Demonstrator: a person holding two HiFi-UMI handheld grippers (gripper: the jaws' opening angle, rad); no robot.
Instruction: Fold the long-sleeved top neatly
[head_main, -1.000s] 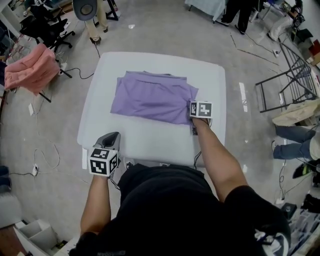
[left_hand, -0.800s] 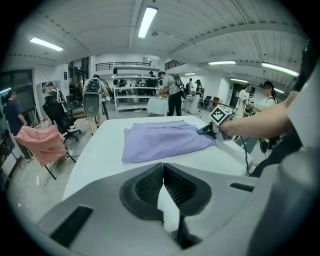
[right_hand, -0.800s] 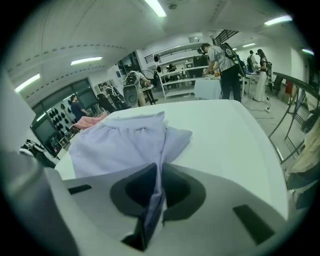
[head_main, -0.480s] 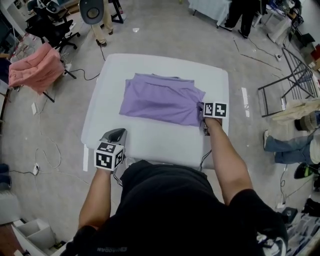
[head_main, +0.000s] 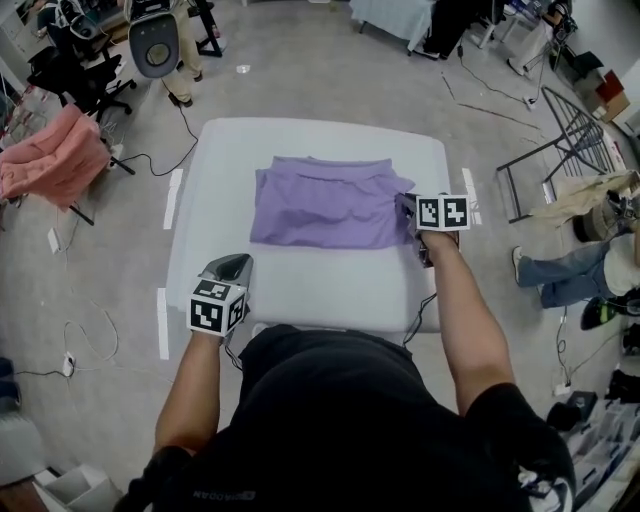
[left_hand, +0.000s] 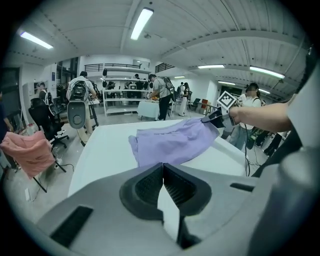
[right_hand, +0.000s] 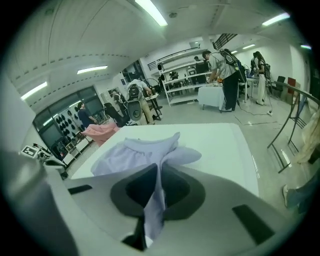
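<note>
- Long-sleeved top (head_main: 320, 205): lilac and partly folded into a rough rectangle. It lies on the white counter (head_main: 300, 290), mid-width and toward the far half.
- Right gripper (head_main: 408, 210): at the top's right edge. Its jaws have just been closing and now pinch a fold of the lilac fabric.
- Right gripper view: the fabric strip runs down between the pads of that gripper (right_hand: 159, 172). The rest of the top (right_hand: 135, 155) fans out ahead over the counter (right_hand: 220, 145).
- Left gripper view: the pinched corner is lifted clear of the counter (left_hand: 100, 150). The top (left_hand: 170, 145) slopes up from its flat left part to the right gripper (left_hand: 220, 116).
- Left gripper (head_main: 230, 268): over the counter's near-left edge, well apart from the top.
- Its own view shows that gripper (left_hand: 163, 172) with the jaws pressed together and nothing between them.
- The top's left and far edges lie flat on the counter, and bare counter shows on all sides of it.
- Off the counter: a pink cloth (head_main: 50, 165) is draped over a chair at far left, and a metal rack (head_main: 560, 150) stands on the floor at right.
</note>
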